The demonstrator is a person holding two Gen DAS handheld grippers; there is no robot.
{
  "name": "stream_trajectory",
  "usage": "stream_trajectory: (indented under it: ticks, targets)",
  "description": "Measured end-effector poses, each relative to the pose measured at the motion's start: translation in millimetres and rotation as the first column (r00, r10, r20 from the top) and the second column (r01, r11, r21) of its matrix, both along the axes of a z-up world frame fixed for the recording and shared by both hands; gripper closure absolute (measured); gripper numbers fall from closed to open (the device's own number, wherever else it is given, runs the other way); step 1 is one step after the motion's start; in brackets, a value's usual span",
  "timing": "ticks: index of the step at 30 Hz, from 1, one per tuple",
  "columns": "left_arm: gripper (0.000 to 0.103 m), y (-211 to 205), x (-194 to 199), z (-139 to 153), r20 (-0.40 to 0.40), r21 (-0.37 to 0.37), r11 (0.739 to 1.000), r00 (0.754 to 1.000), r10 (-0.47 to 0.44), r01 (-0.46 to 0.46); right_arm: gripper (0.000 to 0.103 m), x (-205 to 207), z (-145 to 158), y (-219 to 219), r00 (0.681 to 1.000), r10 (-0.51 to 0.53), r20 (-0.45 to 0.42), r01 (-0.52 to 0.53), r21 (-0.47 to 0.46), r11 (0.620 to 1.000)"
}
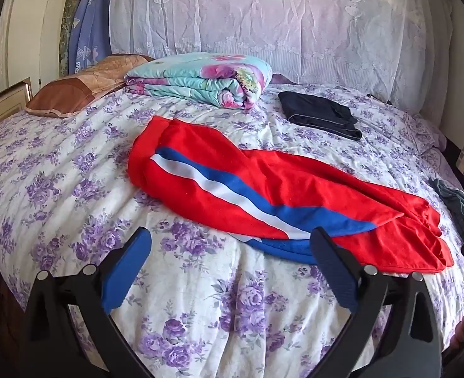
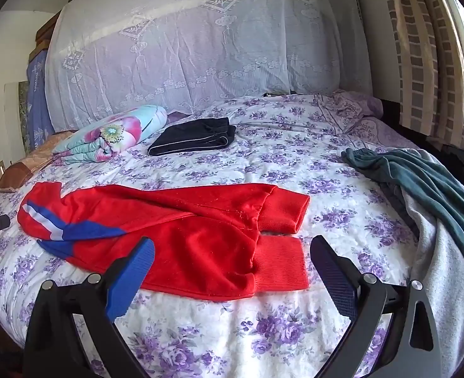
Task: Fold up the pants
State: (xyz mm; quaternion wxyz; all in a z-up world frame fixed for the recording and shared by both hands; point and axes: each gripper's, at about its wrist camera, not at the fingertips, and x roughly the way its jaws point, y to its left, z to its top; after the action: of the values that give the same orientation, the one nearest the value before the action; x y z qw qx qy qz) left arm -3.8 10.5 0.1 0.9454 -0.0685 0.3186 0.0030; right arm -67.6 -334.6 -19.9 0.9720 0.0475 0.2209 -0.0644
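Both grippers, left gripper (image 1: 230,249) and right gripper (image 2: 232,256), hover spread wide, holding nothing. Red pants (image 2: 181,220) lie lengthwise on the bed (image 2: 232,330), legs stacked. Next up, I'd guess: grab cuffs (image 2: 279,267), fold toward waistband (image 1: 143,148).

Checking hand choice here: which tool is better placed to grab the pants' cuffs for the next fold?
Right. The right tool is open just before the cuffs; the left tool faces the waist end of the pants.

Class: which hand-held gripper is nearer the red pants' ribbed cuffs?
Right. The right hand-held gripper hovers open at the cuffs; the left sits open by the pants' striped end.
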Motion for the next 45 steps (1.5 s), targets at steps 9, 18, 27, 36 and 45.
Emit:
stream_trajectory:
  ticks: [9,18,27,36,45]
  targets:
    - [0.005,8,0,4,-0.008,-0.038,0.999,1.0,0.009,-0.009,0.003,-1,1,1,1.0,0.0,0.0,0.0,-0.008,1.0]
    - [0.005,9,-1,4,-0.014,-0.046,0.999,1.0,0.008,-0.009,0.003,-1,0,2,1.0,-0.002,0.0,0.002,-0.014,1.0]
    - [0.005,9,0,4,-0.016,-0.056,0.998,1.0,0.01,-0.011,0.003,-3,2,-1,1.0,-0.015,0.011,0.015,-0.01,1.0]
    - [0.005,9,-1,3,-0.019,-0.06,0.998,1.0,0.012,-0.013,0.003,-2,2,-2,1.0,-0.015,0.003,0.015,-0.009,1.0]
    - [0.005,13,0,-1,-0.024,-0.061,0.998,1.0,0.02,-0.022,0.003,-1,0,-1,1.0,-0.018,-0.001,0.018,-0.01,1.0]
